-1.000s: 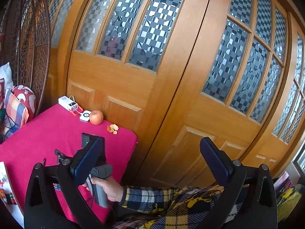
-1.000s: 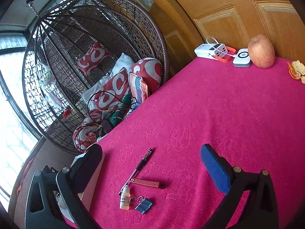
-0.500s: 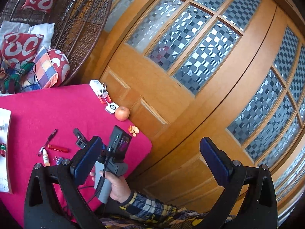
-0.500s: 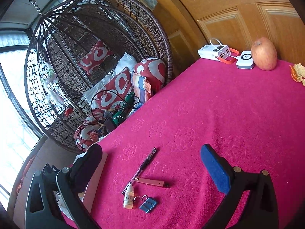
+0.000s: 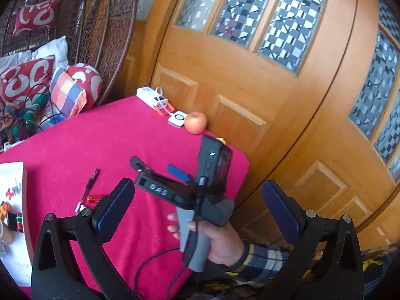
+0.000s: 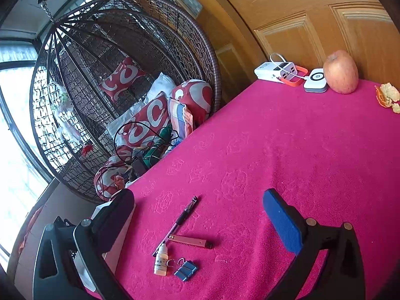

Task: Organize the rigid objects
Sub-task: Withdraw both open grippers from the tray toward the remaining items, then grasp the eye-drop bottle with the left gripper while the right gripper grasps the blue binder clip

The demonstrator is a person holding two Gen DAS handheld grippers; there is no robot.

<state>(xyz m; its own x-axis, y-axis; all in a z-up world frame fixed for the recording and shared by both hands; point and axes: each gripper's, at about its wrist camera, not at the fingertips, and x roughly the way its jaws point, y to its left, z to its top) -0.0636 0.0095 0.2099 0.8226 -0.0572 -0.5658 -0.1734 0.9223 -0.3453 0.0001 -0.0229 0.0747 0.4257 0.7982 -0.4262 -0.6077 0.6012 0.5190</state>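
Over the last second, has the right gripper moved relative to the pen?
Yes, slightly. In the right wrist view the pen sits higher between the right gripper's fingers than before; the apple also shifted.

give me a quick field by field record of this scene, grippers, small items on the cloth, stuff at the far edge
surface: magenta embossed tablecloth
left gripper: open, empty, raised above the near table edge
right gripper: open, empty, above the small items
small items: black pen, slim copper-red stick, small white dropper bottle, blue binder clip
far edge: white power bank with orange strap, white round-marked charger pad, reddish apple, orange peel scraps
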